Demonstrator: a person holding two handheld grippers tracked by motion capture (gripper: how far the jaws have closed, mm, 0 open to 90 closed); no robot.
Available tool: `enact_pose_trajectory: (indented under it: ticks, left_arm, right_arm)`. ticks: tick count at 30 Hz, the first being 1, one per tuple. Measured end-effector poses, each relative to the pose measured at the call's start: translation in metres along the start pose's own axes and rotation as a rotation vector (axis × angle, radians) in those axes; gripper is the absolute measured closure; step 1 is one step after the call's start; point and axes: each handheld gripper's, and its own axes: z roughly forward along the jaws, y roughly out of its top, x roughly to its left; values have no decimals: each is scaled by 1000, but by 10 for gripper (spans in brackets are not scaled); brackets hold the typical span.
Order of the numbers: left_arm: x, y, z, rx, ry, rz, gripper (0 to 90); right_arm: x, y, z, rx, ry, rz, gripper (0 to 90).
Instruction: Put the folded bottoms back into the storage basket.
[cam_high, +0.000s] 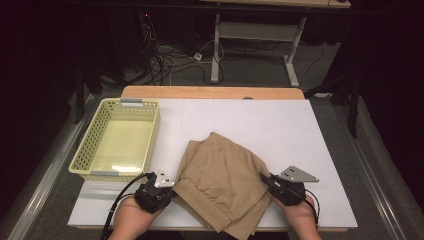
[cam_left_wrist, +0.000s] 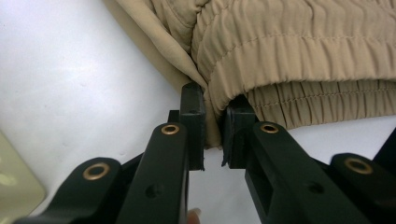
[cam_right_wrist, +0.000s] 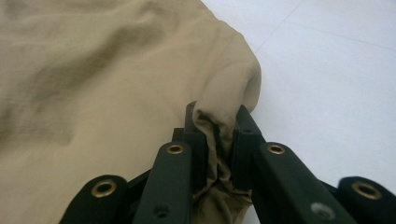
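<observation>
While the yellow basket at the far left sits empty, the left tongs clamp the waistband of the tan shorts on the near desk; the right tongs pinch their right edge. Folding and stowing seem left to do.

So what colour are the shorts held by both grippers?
Plain tan, the shorts show best in the left gripper view.

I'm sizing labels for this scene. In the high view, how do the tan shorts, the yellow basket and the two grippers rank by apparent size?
1. Tan shorts and yellow basket: too alike to rank.
2. Left gripper and right gripper: much smaller, alike.
</observation>
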Motion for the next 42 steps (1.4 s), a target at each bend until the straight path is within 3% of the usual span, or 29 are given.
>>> enact_pose_trajectory:
  ticks: [2, 6, 13, 20, 28, 34, 42]
  left_arm:
    - [5, 6, -4, 34, -22, -7, 799]
    - [9, 11, -8, 84, -26, 8, 799]
    - [16, 9, -18, 151, -13, 17, 798]
    - [22, 8, -25, 187, -42, 22, 796]
    - [22, 15, -16, 269, -32, 61, 797]
    - [19, 20, -21, 273, -13, 70, 797]
    - [23, 23, -29, 290, -10, 47, 797]
  right_arm:
    - [-1, 1, 0, -19, 21, 23, 818]
    - [3, 5, 1, -49, 68, 49, 819]
    - [17, 14, 11, -43, 100, -1, 821]
    - [24, 26, 25, -6, 94, -37, 820]
    - [26, 23, 27, -23, 84, -10, 820]
    - [25, 21, 24, -14, 80, -23, 824]
    - [33, 29, 23, -35, 80, -51, 824]
